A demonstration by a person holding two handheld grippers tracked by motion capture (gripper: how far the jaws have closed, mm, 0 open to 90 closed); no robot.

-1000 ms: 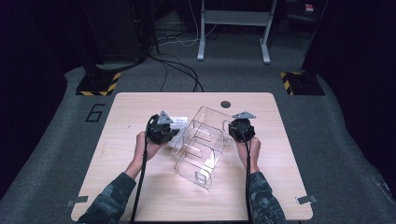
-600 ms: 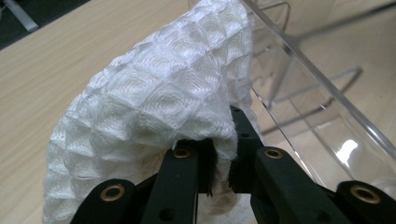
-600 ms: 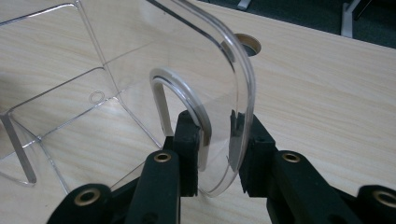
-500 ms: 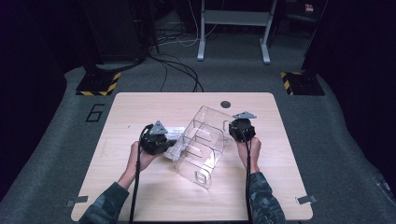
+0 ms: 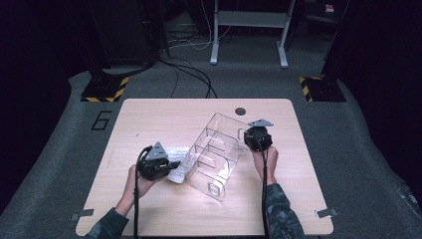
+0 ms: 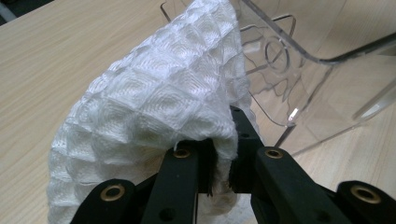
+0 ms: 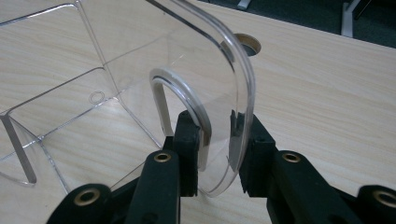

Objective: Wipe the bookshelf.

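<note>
- In the high view the person's camouflage sleeves enter at the bottom edge, one left of centre and one right of centre, over the wooden table [image 5: 149, 114].
- The left tongs [image 5: 166, 168] sit in the lower left part of the table; in the left gripper view their jaws are clamped tight on a fold of the white waffle-weave cloth [image 6: 154, 112], which bulges up and to the left above them.
- In the high view that cloth [image 5: 178, 160] lies just beside the lower left end of the clear acrylic organizer [image 5: 214, 154], which rests tilted at mid-frame.
- The right tongs [image 7: 217, 135] grip the organizer's rounded end wall [image 7: 210, 93] at its handle cut-out, one jaw on each side.
- In the high view the right tongs [image 5: 251, 140] sit at the organizer's upper right side.
- Beyond the table's far edge: grey carpet, cables and yellow-black striped stand feet [image 5: 104, 92].
</note>
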